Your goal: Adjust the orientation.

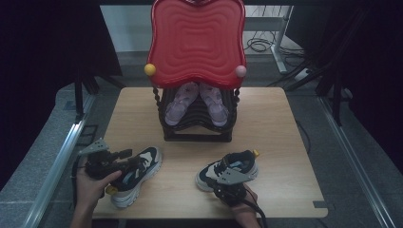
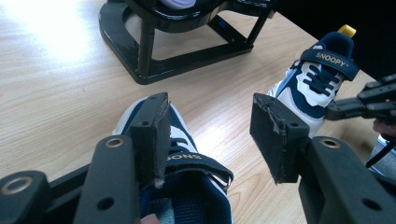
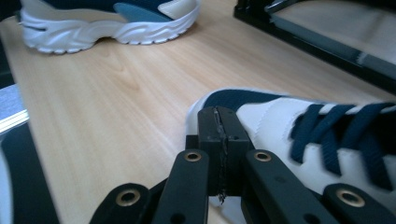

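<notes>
On the table, left sneaker (image 1: 135, 175) toe toward rack, left tool (image 2: 210, 135) wide, right tool (image 3: 219, 140) seemingly closed empty.

Left shoe (image 2: 187, 186) heel cut off by bottom edge of left gripper view. Right shoe (image 3: 327, 140) cut off at right edge of right gripper view. Sandals (image 1: 196, 102) part hidden under red tray (image 1: 197, 40).

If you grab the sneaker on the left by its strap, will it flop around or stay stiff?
The left sneaker would probably keep its shape, since its thick white sole looks firm. The strap and padded collar look soft, so they may bend under the left tongs. It likely won't roll: the sole lies flat on the table.
</notes>
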`<action>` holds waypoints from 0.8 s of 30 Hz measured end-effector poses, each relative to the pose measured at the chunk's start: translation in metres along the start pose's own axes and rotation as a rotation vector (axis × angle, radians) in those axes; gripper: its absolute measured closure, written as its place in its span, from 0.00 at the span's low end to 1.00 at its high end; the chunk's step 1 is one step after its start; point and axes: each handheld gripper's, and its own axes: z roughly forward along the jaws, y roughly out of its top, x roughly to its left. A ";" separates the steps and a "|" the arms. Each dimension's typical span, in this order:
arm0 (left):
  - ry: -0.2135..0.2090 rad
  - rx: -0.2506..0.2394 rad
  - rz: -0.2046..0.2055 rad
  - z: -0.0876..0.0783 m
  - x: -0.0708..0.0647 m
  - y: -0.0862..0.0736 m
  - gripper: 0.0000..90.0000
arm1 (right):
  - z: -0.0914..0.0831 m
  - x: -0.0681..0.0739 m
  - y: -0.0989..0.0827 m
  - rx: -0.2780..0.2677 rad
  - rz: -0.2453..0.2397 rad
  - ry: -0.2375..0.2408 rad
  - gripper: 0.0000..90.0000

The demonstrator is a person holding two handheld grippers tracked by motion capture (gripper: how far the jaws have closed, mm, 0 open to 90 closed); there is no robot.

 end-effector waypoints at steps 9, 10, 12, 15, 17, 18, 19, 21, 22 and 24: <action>-0.003 0.007 0.006 0.002 -0.001 0.000 0.53 | 0.012 0.000 -0.003 0.033 -0.008 -0.014 1.00; -0.004 0.009 0.007 0.004 0.000 0.000 0.53 | 0.016 -0.001 -0.003 0.022 0.011 -0.022 1.00; -0.007 0.015 0.008 0.006 -0.001 0.000 0.53 | 0.021 0.001 -0.002 0.025 0.007 -0.041 1.00; -0.009 0.021 0.007 0.008 -0.002 -0.001 0.53 | 0.027 0.003 -0.001 0.020 0.010 -0.068 1.00; -0.008 0.020 0.006 0.008 -0.002 -0.001 0.53 | 0.028 0.003 -0.001 0.018 0.011 -0.079 1.00; -0.008 0.019 0.007 0.007 -0.002 -0.001 0.53 | 0.029 0.004 0.000 0.016 0.013 -0.084 1.00; -0.007 0.018 0.007 0.007 -0.002 -0.001 0.53 | 0.031 0.005 0.000 0.018 0.012 -0.089 1.00; -0.005 0.016 0.009 0.006 -0.001 -0.001 0.53 | 0.031 0.006 -0.001 0.022 0.013 -0.090 1.00; -0.005 0.016 0.009 0.006 -0.001 -0.001 0.53 | 0.031 0.006 -0.001 0.022 0.013 -0.090 1.00; -0.004 0.015 0.006 0.005 -0.001 -0.001 0.53 | 0.030 0.006 -0.001 0.016 0.009 -0.081 1.00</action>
